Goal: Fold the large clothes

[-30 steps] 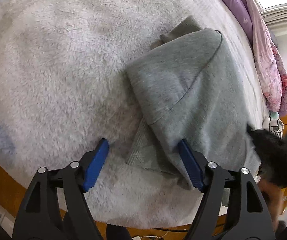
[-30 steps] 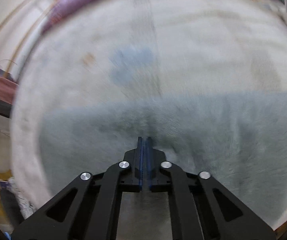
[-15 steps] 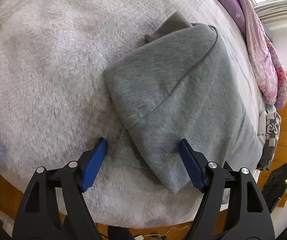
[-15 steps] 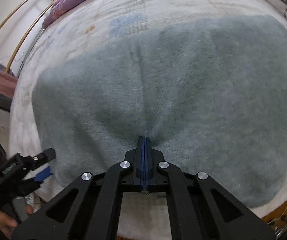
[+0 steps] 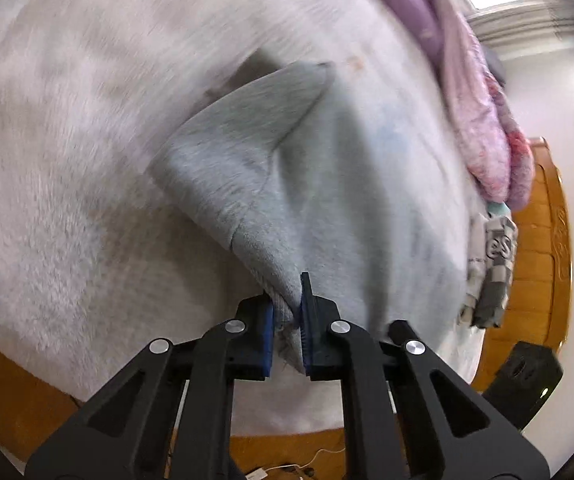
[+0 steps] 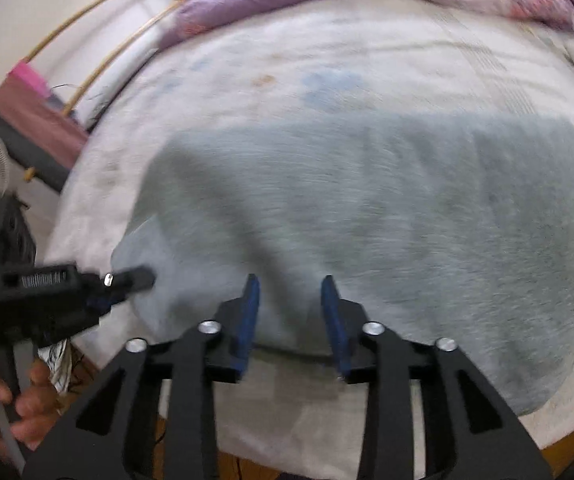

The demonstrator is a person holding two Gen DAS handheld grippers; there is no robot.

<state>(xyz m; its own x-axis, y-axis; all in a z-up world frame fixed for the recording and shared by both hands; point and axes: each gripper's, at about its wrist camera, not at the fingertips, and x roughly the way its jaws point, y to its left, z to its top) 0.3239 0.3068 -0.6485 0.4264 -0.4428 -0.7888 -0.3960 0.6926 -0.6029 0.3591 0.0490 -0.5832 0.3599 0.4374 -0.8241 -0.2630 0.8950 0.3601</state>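
Left hand-held gripper [image 5: 287, 312]: wide apart half a second ago, now clamped on the near corner of the grey sweatshirt [image 5: 327, 184], ribbed hem bunched between the blue pads [image 5: 267, 340]. Probably the start of the next fold, corner ready to lift across. Sweatshirt spread on the white fleece bed [image 5: 71, 152], partly folded, corner raised off it. Right hand-held gripper [image 6: 290, 312]: shut before, now parted to a medium gap, holding nothing, tips over the sweatshirt's [image 6: 367, 208] near edge. Pink quilt [image 5: 483, 120] far right.
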